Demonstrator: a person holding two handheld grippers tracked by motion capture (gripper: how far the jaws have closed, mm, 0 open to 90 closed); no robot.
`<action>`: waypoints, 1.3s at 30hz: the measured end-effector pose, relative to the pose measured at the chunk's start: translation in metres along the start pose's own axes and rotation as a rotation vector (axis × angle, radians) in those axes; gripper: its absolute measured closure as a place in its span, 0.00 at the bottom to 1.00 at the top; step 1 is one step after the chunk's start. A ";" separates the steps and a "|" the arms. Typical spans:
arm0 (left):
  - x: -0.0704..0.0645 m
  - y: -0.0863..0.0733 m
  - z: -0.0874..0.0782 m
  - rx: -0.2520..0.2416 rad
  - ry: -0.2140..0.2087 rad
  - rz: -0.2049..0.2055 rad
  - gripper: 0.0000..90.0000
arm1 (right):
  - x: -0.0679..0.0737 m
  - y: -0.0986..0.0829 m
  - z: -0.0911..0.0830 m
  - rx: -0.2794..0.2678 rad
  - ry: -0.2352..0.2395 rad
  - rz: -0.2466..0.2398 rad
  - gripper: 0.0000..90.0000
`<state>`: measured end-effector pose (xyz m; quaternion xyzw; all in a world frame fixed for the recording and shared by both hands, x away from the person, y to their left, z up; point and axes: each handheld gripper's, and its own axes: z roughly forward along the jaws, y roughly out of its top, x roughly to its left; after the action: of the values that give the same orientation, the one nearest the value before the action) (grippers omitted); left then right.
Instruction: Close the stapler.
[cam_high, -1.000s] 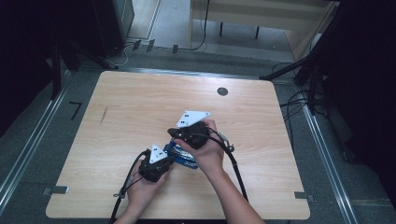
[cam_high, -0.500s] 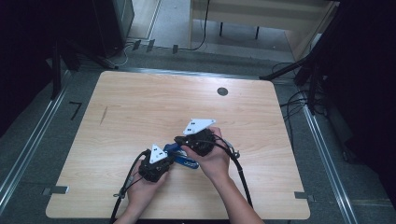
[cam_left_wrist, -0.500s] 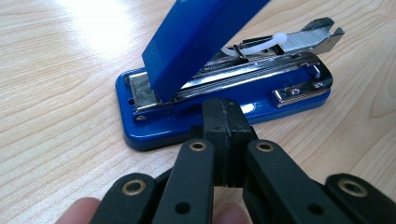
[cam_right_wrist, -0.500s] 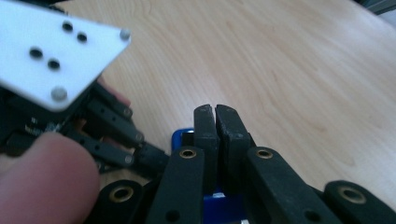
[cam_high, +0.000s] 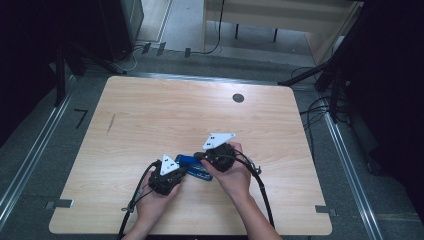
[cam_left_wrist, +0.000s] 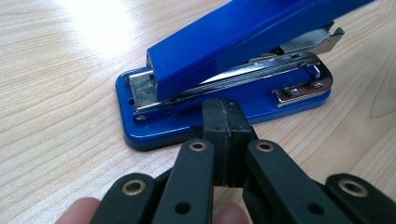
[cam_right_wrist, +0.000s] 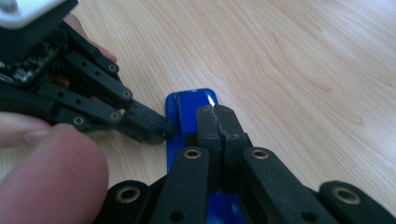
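A blue stapler (cam_high: 192, 167) lies on the wooden table (cam_high: 165, 115) near its front edge, between the two hands. In the left gripper view the stapler (cam_left_wrist: 224, 60) has its top arm tilted up, and the metal staple channel shows beneath it. My left gripper (cam_left_wrist: 226, 112) is shut with nothing between the jaws, its tips against the side of the stapler's base. My right gripper (cam_right_wrist: 215, 116) is also shut and rests along the blue top of the stapler (cam_right_wrist: 189, 103). The left gripper (cam_right_wrist: 156, 128) touches the stapler from the left in the right gripper view.
A small round black grommet (cam_high: 238, 98) is set into the table at the far right. Cables (cam_high: 260, 185) trail from both grippers toward the front edge. Dark equipment and metal rails surround the table.
My right gripper has come down and toward the front, onto the stapler's top. The left gripper has stayed almost still at the stapler's side.
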<state>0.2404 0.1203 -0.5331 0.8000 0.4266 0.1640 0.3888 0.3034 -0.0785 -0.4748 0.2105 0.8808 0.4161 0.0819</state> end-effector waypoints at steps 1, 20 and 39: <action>0.000 0.000 0.000 0.000 0.000 0.000 1.00 | 0.000 -0.001 0.000 0.004 -0.002 -0.001 1.00; 0.000 0.000 0.000 -0.003 0.002 0.000 1.00 | 0.002 -0.029 -0.014 -0.010 -0.036 0.022 1.00; 0.000 0.000 -0.001 -0.008 0.001 -0.005 1.00 | 0.012 -0.041 -0.020 -0.027 -0.040 0.034 1.00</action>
<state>0.2397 0.1210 -0.5328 0.7972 0.4282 0.1653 0.3921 0.2737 -0.1105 -0.4934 0.2326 0.8697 0.4250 0.0950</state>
